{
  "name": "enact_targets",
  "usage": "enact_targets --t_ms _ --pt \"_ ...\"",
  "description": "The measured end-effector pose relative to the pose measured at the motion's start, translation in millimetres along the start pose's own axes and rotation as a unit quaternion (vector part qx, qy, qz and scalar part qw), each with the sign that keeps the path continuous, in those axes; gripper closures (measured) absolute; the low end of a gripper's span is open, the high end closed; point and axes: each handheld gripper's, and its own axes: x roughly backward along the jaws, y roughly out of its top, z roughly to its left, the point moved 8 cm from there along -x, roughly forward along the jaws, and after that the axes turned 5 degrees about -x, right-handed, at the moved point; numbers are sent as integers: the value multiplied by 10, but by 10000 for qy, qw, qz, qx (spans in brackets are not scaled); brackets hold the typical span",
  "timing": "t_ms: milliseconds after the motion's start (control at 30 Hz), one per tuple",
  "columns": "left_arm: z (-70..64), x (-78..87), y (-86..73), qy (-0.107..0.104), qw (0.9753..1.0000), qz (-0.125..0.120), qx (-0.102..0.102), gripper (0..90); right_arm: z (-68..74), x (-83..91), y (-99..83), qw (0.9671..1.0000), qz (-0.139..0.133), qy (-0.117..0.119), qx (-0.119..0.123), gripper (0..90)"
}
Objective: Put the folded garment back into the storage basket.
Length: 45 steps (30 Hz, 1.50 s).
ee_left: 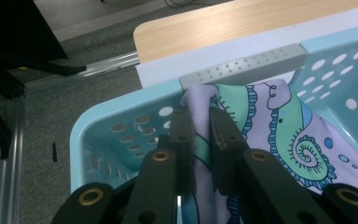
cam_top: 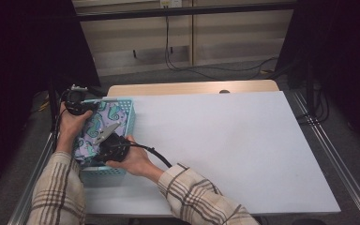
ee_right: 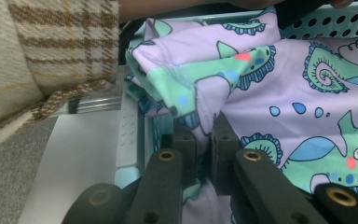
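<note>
A lilac cloth [cam_top: 98, 125] printed with green seahorses lies bunched in a light blue perforated basket [cam_top: 130, 117] at the table's left edge. My left gripper [cam_top: 77, 101] is at the basket's far left corner; in the left gripper view its jaws pinch a fold of the cloth [ee_left: 265, 121] beside the basket's grey handle [ee_left: 244, 69]. My right gripper [cam_top: 107, 140] is at the basket's near side. In the right gripper view its jaws are closed on a ridge of the cloth [ee_right: 261, 84] just inside the basket's rim [ee_right: 130, 135].
The white table top [cam_top: 225, 140] stretches to the right of the basket, with a wooden strip [cam_top: 192, 87] along the far edge. Metal rails [cam_top: 330, 154] flank the table. A plaid sleeve [ee_right: 51, 51] lies close beside the right gripper.
</note>
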Motion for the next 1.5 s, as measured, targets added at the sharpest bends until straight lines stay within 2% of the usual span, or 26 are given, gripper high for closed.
enact_targets --t_ms 100,133,167,200,233,367,467,600,633,667,733,767,800,867,900,933,1000,1033,1067,1167,1200,1233,1267,1333,1433,1500 --pt "19 -7 -7 62 9999 -91 7 805 -12 -20 -5 10000 27 5 -35 851" --pt "19 15 -27 -38 10000 61 10 805 -12 -26 -7 10000 47 -15 -18 850" --pt "36 13 -38 31 10000 84 -8 805 -12 -26 -7 10000 47 -15 -18 850" --pt "32 14 -47 -60 9999 85 56 805 -7 -32 -10 10000 82 -34 -34 849" --pt "38 5 -56 52 9999 84 105 802 0 -54 -14 9999 142 -31 11 847" --pt "25 20 -50 -39 9999 105 59 787 -2 -66 -14 9999 158 -42 -31 837" --pt "62 47 -42 80 9999 51 64 766 -2 -81 -7 9999 131 -31 -76 810" --pt "72 70 -45 49 9999 68 83 711 -6 -86 -11 9998 172 -36 -42 751" --pt "68 76 -48 20 9999 99 68 645 -2 -86 -4 9998 147 -57 -98 702" --pt "76 83 -33 103 9999 5 83 619 -11 -81 -5 9998 156 -82 -64 677" --pt "77 84 -30 123 9999 -34 64 590 -29 -70 2 9998 134 -120 -94 597" --pt "81 82 -29 184 9998 -51 116 590 -29 -70 2 9998 134 -120 -94 597" --pt "85 94 -39 142 9999 -1 72 490 -41 -45 9 9998 119 -134 -111 529" --pt "100 96 -28 226 9996 -122 111 480 -40 -35 11 9997 124 -147 -124 512" --pt "93 117 -35 136 9998 -74 95 475 -44 -21 13 9997 134 -179 -125 483" --pt "98 127 -32 152 9997 -127 144 427 -55 -9 16 9997 123 -195 -130 462" --pt "117 146 -33 201 9994 -147 220 392 -66 0 11 9995 143 -235 -162 445" --pt "121 160 -29 240 9992 -152 263 324 -85 9 9 9995 116 -216 -204 404" --pt "115 179 -25 216 9993 -187 253 324 -85 9 9 9995 116 -216 -204 404" --pt "130 233 8 244 9983 -477 249 246 -96 32 8 9995 61 -207 -248 354" --pt "125 254 6 246 9977 -537 342 208 -103 46 7 9994 58 -230 -258 340" --pt "132 261 19 244 9967 -697 344 170 -114 83 13 9993 -3 -228 -288 303" --pt "130 270 9 272 9966 -697 348 150 -114 83 13 9993 -3 -228 -288 303" --pt "133 286 13 394 9961 -761 224 130 -135 117 18 9991 -58 -256 -320 269" --pt "64 334 40 235 9954 -926 51 111 -187 204 21 9986 -164 -324 -384 200" --pt "52 349 46 251 9953 -935 -13 99 -194 219 23 9983 -200 -341 -428 178"
